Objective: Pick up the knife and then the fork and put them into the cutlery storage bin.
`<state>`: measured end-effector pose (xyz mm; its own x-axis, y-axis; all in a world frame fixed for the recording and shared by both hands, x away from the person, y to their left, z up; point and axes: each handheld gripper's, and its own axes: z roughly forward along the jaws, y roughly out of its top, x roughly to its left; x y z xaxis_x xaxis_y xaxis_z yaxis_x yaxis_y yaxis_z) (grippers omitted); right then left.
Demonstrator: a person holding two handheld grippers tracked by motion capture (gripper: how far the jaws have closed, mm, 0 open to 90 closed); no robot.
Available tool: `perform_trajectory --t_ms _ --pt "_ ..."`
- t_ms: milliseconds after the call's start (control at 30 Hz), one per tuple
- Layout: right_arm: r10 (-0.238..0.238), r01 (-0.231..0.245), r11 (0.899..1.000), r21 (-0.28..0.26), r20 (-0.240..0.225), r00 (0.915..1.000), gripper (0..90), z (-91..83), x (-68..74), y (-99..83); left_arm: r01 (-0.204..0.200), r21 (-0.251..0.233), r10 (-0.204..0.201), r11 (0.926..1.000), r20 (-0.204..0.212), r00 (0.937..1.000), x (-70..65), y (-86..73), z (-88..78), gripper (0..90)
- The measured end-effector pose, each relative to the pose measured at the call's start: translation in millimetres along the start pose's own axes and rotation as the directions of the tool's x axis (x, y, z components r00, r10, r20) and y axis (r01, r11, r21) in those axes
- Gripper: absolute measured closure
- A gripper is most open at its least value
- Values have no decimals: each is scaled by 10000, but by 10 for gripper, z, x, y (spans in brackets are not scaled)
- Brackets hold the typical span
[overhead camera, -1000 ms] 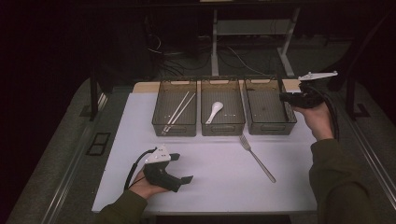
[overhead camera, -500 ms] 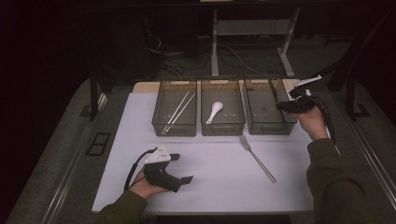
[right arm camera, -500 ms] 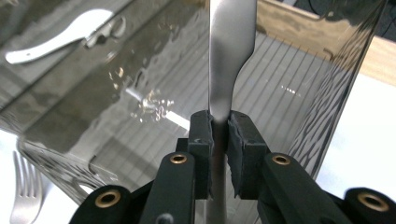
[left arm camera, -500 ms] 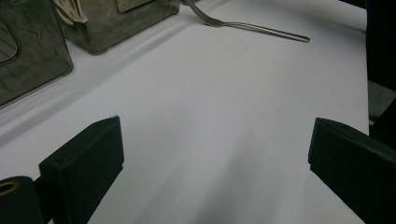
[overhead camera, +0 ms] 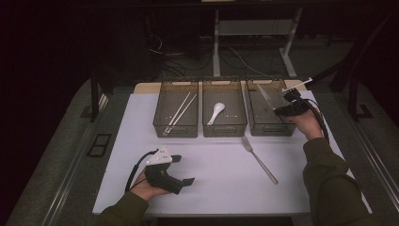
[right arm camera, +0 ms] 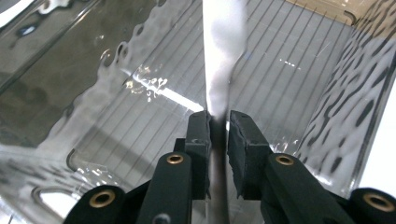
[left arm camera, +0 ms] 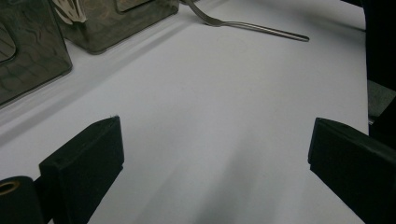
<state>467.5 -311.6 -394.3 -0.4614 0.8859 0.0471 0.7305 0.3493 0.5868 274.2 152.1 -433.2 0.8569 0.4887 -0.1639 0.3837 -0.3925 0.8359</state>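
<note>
A metal knife (overhead camera: 264, 95) (right arm camera: 222, 56) leans blade-first into the right clear bin (overhead camera: 270, 132) (right arm camera: 345, 93). My right gripper (overhead camera: 279, 110) (right arm camera: 218, 123) reaches over that bin's right rim and is shut on the knife's handle. Its jaws have just been opening a little, and the handle still fills the narrow gap between the pads. My left gripper (overhead camera: 183, 169) (left arm camera: 215, 154) rests on the white mat (overhead camera: 211, 193) near the front left, open with nothing between its fingers. A fork (overhead camera: 259, 160) (left arm camera: 252, 27) lies on the mat in front of the bins.
Three clear bins stand in a row at the back of the mat. The left bin (overhead camera: 175, 133) holds chopsticks (overhead camera: 179, 113). The middle bin (overhead camera: 224, 133) holds a white spoon (overhead camera: 216, 112). Dark floor, cables and table legs lie beyond the table.
My right hand has come down and slightly left, lowering the knife from above the right bin into it. The left hand and the fork have not moved.
</note>
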Motion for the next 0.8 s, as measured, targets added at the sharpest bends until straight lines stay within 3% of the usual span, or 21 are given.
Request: perform_trajectory --t_ms 267,467,633,800 --pt "391 -418 9967 -698 -399 9984 606 -119 4 9 -10 -21 10 10000 6 10000 -4 1 1 24" --pt "709 -843 9866 -1397 -984 9926 542 -373 64 -66 -22 -21 22 10000 17 10000 -6 2 4 25" --pt "211 -365 9901 -1353 -1135 9933 527 -581 251 -167 -65 -16 65 10000 8 10000 -11 2 4 25" --pt "-150 -3 9936 -1125 -1350 9907 526 -673 429 -288 -74 0 74 10000 -8 10000 -18 3 6 28"
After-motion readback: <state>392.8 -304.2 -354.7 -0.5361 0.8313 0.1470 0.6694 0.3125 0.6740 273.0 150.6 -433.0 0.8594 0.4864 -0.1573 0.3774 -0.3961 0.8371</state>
